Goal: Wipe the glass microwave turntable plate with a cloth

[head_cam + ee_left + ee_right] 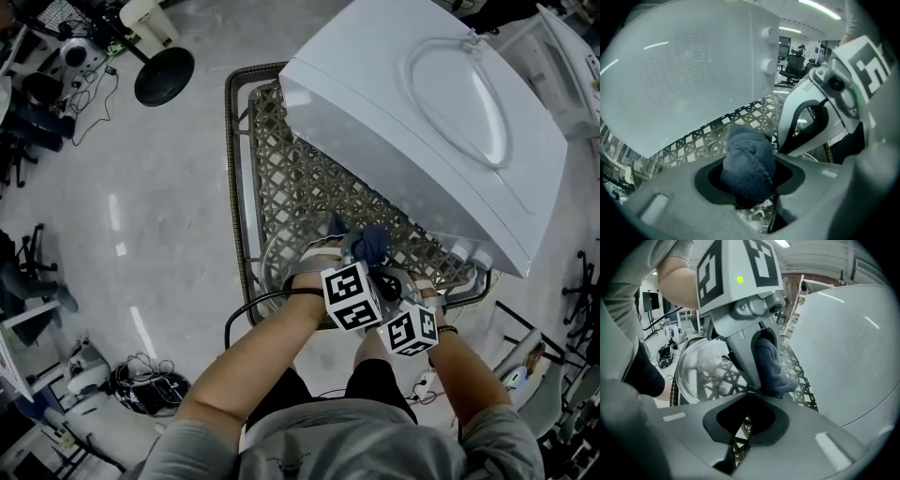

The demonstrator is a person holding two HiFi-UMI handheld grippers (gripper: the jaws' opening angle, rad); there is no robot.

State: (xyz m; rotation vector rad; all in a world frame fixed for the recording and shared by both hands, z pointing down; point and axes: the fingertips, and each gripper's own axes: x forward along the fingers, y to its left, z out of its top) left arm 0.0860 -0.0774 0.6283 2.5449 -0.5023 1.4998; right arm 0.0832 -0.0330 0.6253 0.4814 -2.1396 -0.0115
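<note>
Head view: left gripper point(359, 259) clamps blue cloth point(372, 241) over glass plate point(289, 257) at bench point(281, 169) edge; right gripper point(397, 283) narrowed alongside; microwave point(422, 122) crowds behind.

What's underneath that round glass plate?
A woven lattice tabletop shows through the glass plate. The patch beneath the blue cloth in the left tongs is covered.

Bunched dark-blue cloth point(747, 164) gripped in left tool point(751, 199), clear textured glass plate point(701, 366) lying flat
</note>
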